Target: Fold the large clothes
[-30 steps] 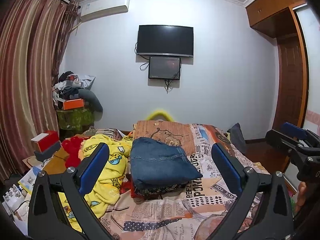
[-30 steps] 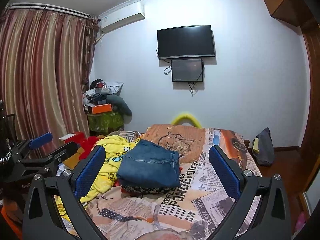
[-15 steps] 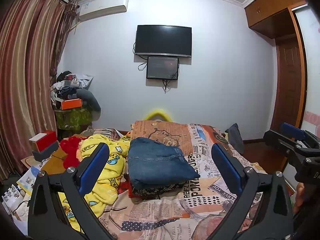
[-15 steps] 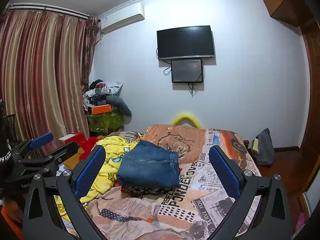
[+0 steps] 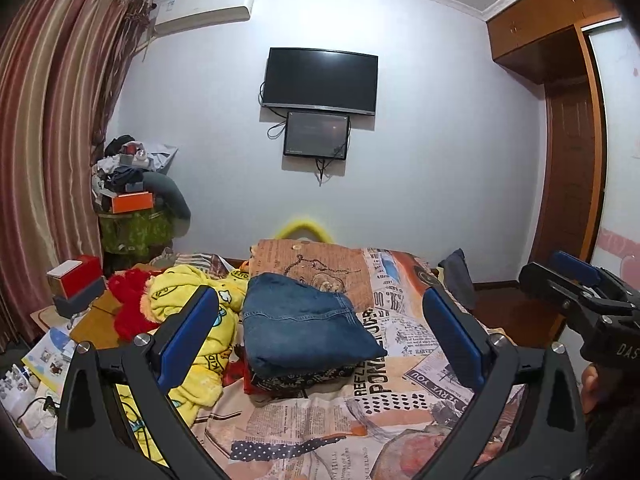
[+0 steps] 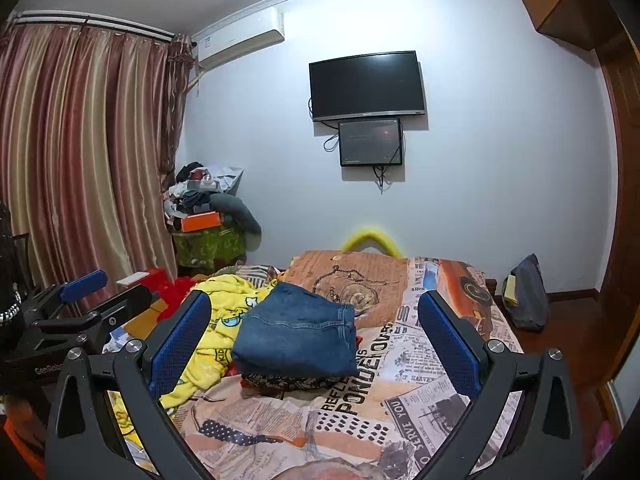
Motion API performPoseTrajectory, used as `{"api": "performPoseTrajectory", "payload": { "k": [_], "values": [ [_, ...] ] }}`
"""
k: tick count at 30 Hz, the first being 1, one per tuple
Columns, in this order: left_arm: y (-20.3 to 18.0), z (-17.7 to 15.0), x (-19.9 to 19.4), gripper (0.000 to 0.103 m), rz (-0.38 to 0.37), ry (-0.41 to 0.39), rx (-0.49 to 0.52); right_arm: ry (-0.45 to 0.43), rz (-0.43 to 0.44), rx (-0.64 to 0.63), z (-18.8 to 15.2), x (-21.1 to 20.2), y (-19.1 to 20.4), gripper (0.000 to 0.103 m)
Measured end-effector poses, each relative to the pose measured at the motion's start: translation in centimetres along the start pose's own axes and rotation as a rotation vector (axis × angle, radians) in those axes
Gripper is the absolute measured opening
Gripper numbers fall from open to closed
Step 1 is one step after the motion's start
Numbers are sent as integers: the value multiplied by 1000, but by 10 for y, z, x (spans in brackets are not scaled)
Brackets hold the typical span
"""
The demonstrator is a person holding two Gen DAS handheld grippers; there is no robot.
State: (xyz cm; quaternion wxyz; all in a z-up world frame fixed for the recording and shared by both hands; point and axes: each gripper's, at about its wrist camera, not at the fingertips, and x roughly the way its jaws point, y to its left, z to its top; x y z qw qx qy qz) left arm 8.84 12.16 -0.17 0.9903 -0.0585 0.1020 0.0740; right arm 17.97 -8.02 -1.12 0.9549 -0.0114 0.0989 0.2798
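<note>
Folded blue jeans [image 5: 304,324] lie on top of a small stack of folded clothes on the bed [image 5: 404,396]; they also show in the right wrist view [image 6: 298,334]. A crumpled yellow cartoon-print garment [image 5: 192,320] lies to their left, also in the right wrist view [image 6: 224,312]. My left gripper [image 5: 320,332] is open and empty, held above the near end of the bed. My right gripper [image 6: 314,336] is open and empty, alongside it. Each gripper shows at the edge of the other's view.
A red plush item [image 5: 130,304] lies left of the yellow garment. A cluttered stand [image 5: 134,216] is by the curtain. A TV [image 5: 320,80] hangs on the far wall. A dark bag [image 6: 526,294] sits on the floor right of the bed. A wardrobe [image 5: 568,152] is on the right.
Both grippers have stayed open. The left wrist view has shifted slightly, so the scene sits a little to the left; the clothes have not moved.
</note>
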Motion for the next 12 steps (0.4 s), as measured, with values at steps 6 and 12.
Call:
{"api": "performPoseTrajectory", "payload": {
  "k": [6,12],
  "values": [
    [-3,-2,3,103,3,9,18,-1,-1,1,0,0,0,103],
    [-4,-2,4,102,7,8,22,2,3,7,-1,2,0,103]
  ]
}}
